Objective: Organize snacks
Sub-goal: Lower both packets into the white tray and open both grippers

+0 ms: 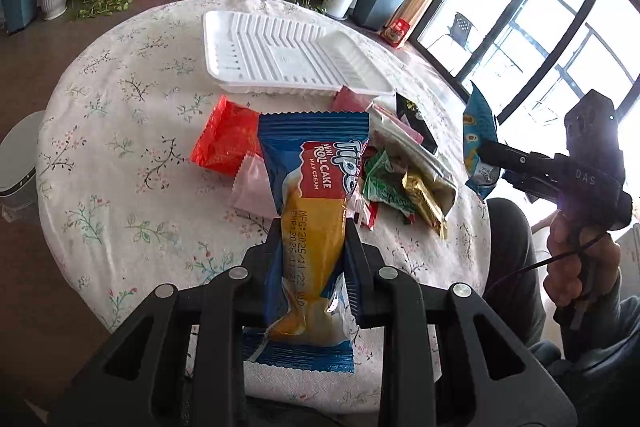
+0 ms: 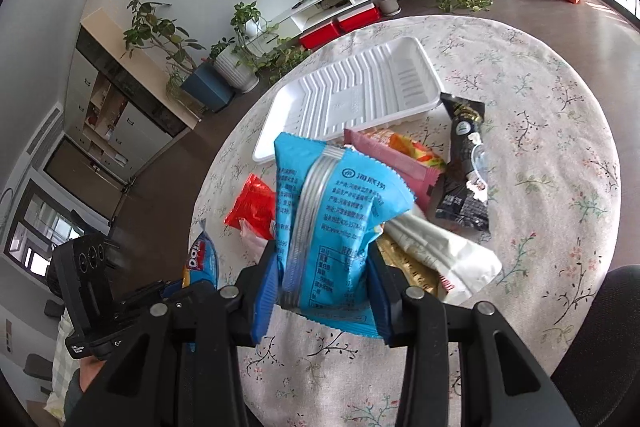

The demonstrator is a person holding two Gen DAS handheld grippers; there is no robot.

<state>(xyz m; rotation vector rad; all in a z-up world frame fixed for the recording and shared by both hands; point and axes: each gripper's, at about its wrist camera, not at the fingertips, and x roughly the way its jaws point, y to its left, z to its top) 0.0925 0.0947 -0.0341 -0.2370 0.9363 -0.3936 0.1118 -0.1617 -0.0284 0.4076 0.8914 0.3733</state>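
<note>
Landmark: we take the white tray (image 1: 280,55) on the round flowered table (image 1: 120,107) as our mark for every place.
Red pack (image 1: 224,139): we see it flat on the cloth, in front of the tray and to its left.
Pink pack (image 1: 256,187): it lies just in front of the red pack, a bit farther from the tray.
Left gripper (image 1: 312,239): we hold it above the table, in front of the tray. Its fingers are nearly closed and pinch the roll cake (image 1: 312,211).
Roll cake: it is a blue and yellow pack, up off the cloth, its top end toward the tray.
Snack pile (image 1: 404,183): green, gold, silver and black packs lie in a heap in front of the tray's right end.
Right gripper (image 2: 324,275): we hold it in front of the tray too, on the right. Its fingers are partly closed and squeeze the blue bag (image 2: 336,211).
Blue bag: it is lifted above the pile, back side up.
Tray: nothing is in it.
</note>
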